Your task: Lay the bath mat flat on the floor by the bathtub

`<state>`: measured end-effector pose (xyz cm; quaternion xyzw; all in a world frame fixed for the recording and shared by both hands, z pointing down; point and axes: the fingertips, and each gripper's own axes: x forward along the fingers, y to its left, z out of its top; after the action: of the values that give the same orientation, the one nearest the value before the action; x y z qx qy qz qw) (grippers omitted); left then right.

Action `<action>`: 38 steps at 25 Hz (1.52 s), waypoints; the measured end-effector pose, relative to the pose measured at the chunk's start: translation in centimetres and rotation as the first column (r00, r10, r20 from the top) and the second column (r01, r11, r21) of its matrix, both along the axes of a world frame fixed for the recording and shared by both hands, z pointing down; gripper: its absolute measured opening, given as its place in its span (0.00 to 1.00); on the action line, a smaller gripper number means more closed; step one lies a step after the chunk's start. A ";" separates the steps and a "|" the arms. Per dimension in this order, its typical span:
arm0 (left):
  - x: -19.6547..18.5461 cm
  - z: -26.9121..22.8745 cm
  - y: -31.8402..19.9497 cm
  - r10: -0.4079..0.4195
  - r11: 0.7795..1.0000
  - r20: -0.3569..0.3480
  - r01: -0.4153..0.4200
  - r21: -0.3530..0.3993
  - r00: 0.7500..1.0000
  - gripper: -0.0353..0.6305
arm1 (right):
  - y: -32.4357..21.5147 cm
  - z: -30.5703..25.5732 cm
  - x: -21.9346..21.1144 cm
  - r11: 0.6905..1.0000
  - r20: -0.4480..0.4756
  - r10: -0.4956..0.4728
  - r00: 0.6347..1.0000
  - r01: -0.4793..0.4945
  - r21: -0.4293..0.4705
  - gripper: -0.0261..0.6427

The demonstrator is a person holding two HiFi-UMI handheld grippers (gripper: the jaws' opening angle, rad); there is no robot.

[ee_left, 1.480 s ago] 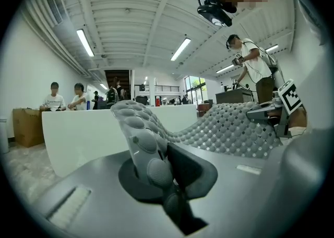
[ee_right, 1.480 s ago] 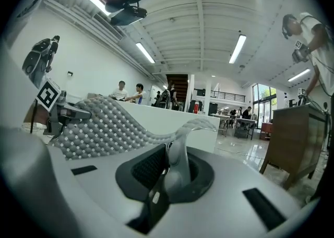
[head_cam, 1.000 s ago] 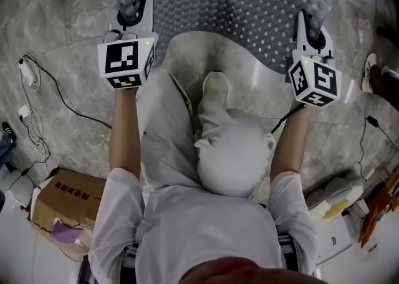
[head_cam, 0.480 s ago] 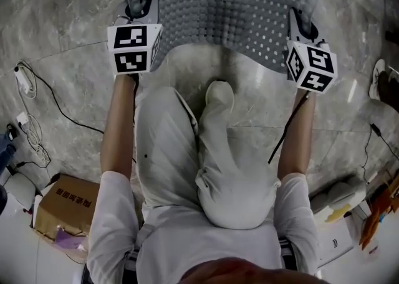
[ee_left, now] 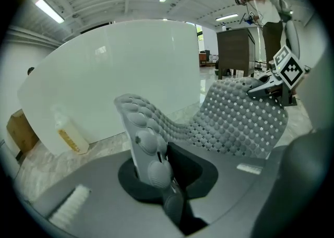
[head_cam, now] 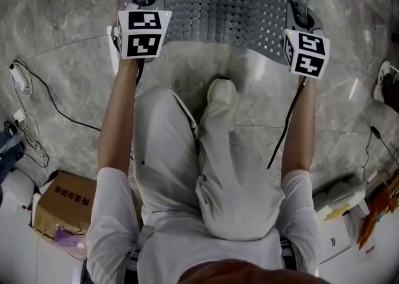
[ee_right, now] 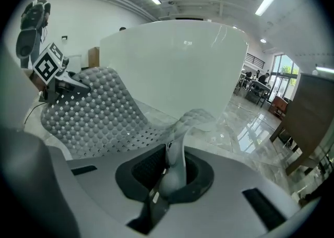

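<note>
- Evidently I was mid-carry: the mat (head_cam: 230, 2) hung stretched between both grippers, above the floor (head_cam: 56, 46) and not yet laid on it.
- The left gripper (ee_left: 156, 166) had its jaws nearly together, pinching the mat's near left corner. A fold of the mat's edge stood up between them.
- The right gripper (ee_right: 172, 171) was clamped almost closed in the same way on the near right corner, with a thin fold of mat rising out of the jaws.
- The tub (ee_left: 125, 70) stood just ahead, its white wall filling both gripper views. The mat's far part dipped toward the floor at the tub's foot; I could not tell whether it touched down there.
- The step in hand, as I judged it, was lining the mat up in front of the tub before lowering it.
- The next move would call for bringing both grippers down evenly and keeping the mat taut. The far edge should land along the tub's base, then the near edge should follow, and I should let go only once it lay flat.
- The mat looked grey and rubbery, covered in rounded bumps with small holes between them. It sagged in a curve between the grippers, so it seemed limp enough to crease if one side dropped first.
- A bottle (ee_left: 68, 135) stood on the floor against the tub, to the left, so I would keep the mat clear of it.
</note>
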<state>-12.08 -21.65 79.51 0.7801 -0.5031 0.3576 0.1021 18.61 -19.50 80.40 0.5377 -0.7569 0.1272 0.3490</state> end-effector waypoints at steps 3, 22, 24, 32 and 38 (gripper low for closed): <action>0.3 0.9 -0.4 0.006 1.000 0.033 -0.006 -0.004 0.999 0.08 | -0.2 1.5 0.3 1.000 -0.031 -0.002 1.000 0.001 -0.019 0.07; -3.8 8.3 -2.8 0.001 1.000 0.250 0.003 -0.017 0.968 0.09 | -0.7 11.2 2.9 0.994 -0.245 -0.028 0.969 0.000 -0.111 0.06; -4.4 9.2 -3.2 0.001 1.000 0.267 0.005 -0.025 0.964 0.09 | -0.8 12.2 3.9 0.993 -0.264 -0.029 0.964 -0.003 -0.120 0.07; -7.0 12.3 -4.2 -0.011 0.999 0.293 0.025 -0.044 0.956 0.09 | -0.8 15.5 7.3 0.986 -0.306 -0.027 0.952 -0.024 -0.163 0.07; -8.3 14.1 -4.7 0.009 0.998 0.313 0.010 -0.058 0.950 0.10 | -1.1 17.0 8.7 0.979 -0.286 -0.023 0.958 -0.037 -0.200 0.08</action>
<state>-20.42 -26.31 93.57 0.7099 -0.5025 0.4916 0.0442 27.35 -20.61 97.41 0.5145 -0.6795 0.1260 0.5076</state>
